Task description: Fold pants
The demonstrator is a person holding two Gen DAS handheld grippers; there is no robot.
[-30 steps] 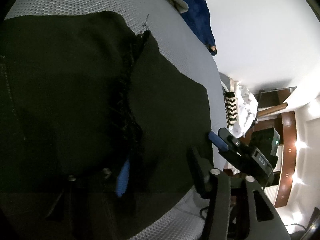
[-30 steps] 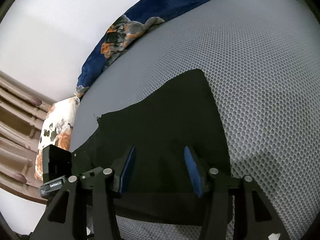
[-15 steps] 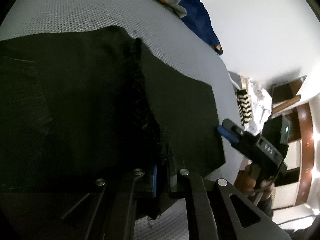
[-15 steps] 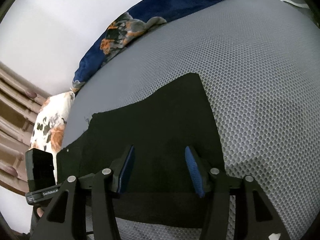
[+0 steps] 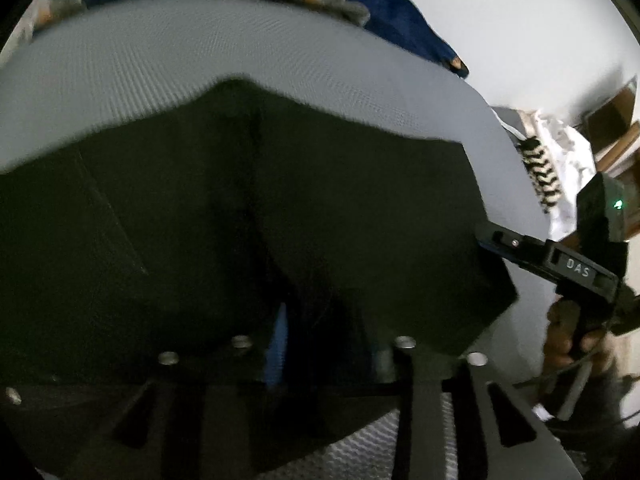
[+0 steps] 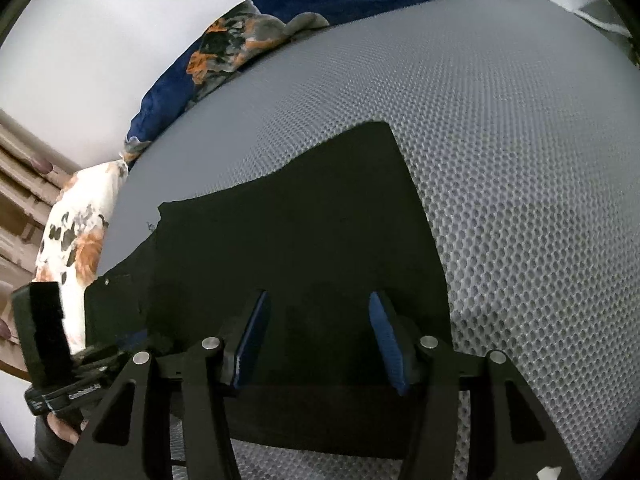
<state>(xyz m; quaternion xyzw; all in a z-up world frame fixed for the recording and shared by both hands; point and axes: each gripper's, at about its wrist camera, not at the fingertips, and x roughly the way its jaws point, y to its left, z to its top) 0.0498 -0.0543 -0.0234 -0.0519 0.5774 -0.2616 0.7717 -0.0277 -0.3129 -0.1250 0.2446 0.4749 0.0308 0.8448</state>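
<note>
Left wrist view: black pants lie flat on grey mesh mattress, blurred. Left gripper sits low over the fabric, fingers spread apart w/ cloth between them; can't tell if touching. Right wrist view: right gripper fingers wide apart over pants' near edge, nothing pinched. Blue floral blanket bunched at mattress far side, well apart from pants.
</note>
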